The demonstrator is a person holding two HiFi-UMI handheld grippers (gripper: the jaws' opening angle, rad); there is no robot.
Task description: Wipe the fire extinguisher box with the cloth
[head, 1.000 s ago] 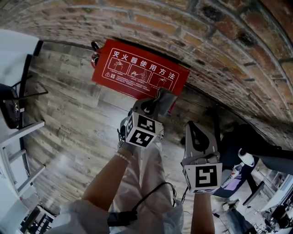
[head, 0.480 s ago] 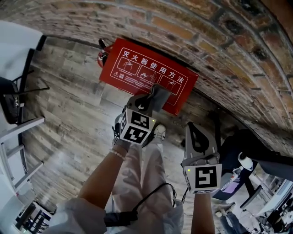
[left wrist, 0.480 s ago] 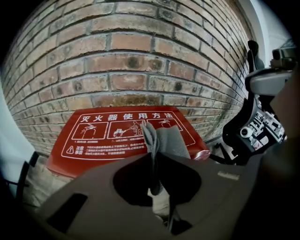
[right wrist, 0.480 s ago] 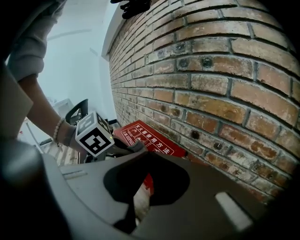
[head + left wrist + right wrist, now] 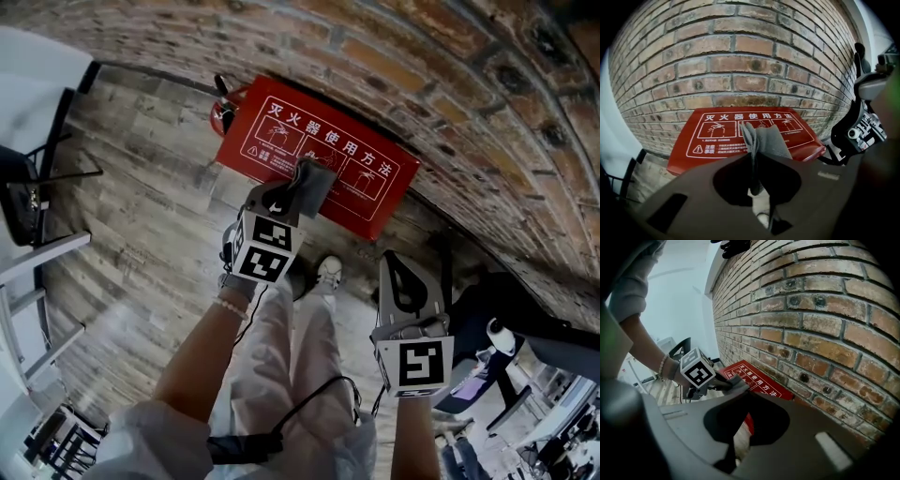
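Against the brick wall, on the wood-plank floor, stood one red fire extinguisher box, its white-printed instruction lid facing up. Over the lid hung one grey cloth, folded and pinched between the closed jaws of the left gripper; whether it touched the lid could not be told. The right gripper was held well apart from the box, jaws together, nothing between them.

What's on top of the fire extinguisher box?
Only the grey cloth, pinched in the left gripper, over the box's middle instruction panel, hiding part of it. Whether it touches can't be told.
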